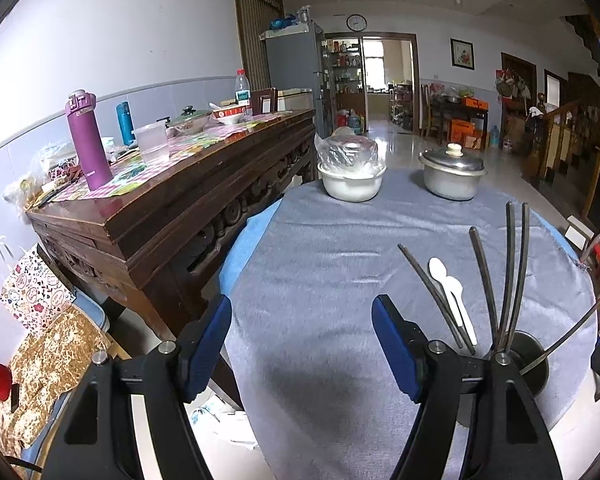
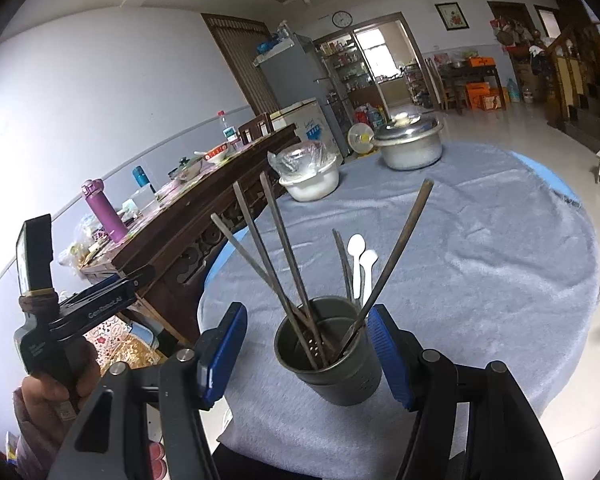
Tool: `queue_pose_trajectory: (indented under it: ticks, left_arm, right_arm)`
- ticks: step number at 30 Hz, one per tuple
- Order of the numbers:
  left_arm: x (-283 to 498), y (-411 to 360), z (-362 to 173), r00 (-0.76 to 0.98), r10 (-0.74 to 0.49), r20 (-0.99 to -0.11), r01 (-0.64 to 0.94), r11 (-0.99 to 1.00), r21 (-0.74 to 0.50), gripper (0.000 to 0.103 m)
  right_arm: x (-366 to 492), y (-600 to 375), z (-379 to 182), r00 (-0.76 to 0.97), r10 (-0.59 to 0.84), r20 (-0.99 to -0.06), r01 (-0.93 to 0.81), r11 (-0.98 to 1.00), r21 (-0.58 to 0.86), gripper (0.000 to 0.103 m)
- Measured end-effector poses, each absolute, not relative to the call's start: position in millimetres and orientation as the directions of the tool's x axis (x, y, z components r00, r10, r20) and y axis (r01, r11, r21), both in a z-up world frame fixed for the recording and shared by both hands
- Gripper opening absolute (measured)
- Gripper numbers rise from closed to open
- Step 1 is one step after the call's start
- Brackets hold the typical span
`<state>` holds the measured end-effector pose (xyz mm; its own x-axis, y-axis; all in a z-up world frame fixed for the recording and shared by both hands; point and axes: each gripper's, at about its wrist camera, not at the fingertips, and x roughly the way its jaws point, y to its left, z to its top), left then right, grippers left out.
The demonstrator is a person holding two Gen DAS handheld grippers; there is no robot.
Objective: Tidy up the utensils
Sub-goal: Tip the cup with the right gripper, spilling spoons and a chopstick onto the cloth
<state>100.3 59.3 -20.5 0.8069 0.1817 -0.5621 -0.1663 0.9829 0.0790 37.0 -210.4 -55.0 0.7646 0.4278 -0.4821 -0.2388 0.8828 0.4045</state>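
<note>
A dark metal utensil cup [image 2: 329, 364] stands on the grey tablecloth [image 2: 480, 264] and holds several dark chopsticks [image 2: 284, 256]. Two white plastic spoons [image 2: 360, 264] lie on the cloth just behind it. My right gripper [image 2: 306, 336] is open and empty, its blue pads either side of the cup. My left gripper [image 1: 300, 332] is open and empty over bare cloth, left of the cup [image 1: 530, 360], the chopsticks [image 1: 508, 272] and the spoons [image 1: 452, 292]. The left gripper also shows in the right wrist view [image 2: 80, 304], held at the table's left edge.
A white bowl covered with plastic [image 1: 350, 176] and a lidded metal pot [image 1: 452, 174] stand at the far side of the table. A dark wooden sideboard [image 1: 172, 216] with bottles and dishes stands close on the left.
</note>
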Motion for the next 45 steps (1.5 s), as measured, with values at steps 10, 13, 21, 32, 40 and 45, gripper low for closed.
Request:
queue_pose_trajectory:
  ticks: [10, 13, 21, 32, 40, 45]
  left_arm:
    - [104, 52, -30, 0.79, 0.19, -0.583, -0.161, 0.982, 0.101, 0.073]
    - [104, 50, -30, 0.789, 0.193, -0.583, -0.159, 0.981, 0.11, 0.073]
    - [107, 44, -30, 0.787, 0.206, -0.582, -0.158, 0.979, 0.133, 0.073]
    - [119, 40, -41, 0.767, 0.213, -0.605, -0.15, 0.977, 0.154, 0.073]
    - [129, 45, -55, 0.744, 0.219, -0.631, -0.154, 0.976, 0.157, 0.073]
    - [138, 49, -70, 0.717, 0.22, -0.661, -0.156, 0.975, 0.155, 0.073]
  right_arm:
    - [39, -201, -63, 0.751, 0.437, -0.495, -0.256, 0.883, 0.393, 0.067]
    - [38, -207, -63, 0.757, 0.432, -0.489, -0.249, 0.884, 0.396, 0.067]
    - [40, -233, -62, 0.782, 0.399, -0.479, -0.2, 0.889, 0.412, 0.067]
    - [50, -245, -74, 0.771, 0.396, -0.499, -0.168, 0.882, 0.44, 0.067]
    - [59, -258, -84, 0.772, 0.367, -0.519, -0.119, 0.886, 0.449, 0.067]
    - [69, -279, -94, 0.776, 0.318, -0.545, -0.053, 0.893, 0.446, 0.067]
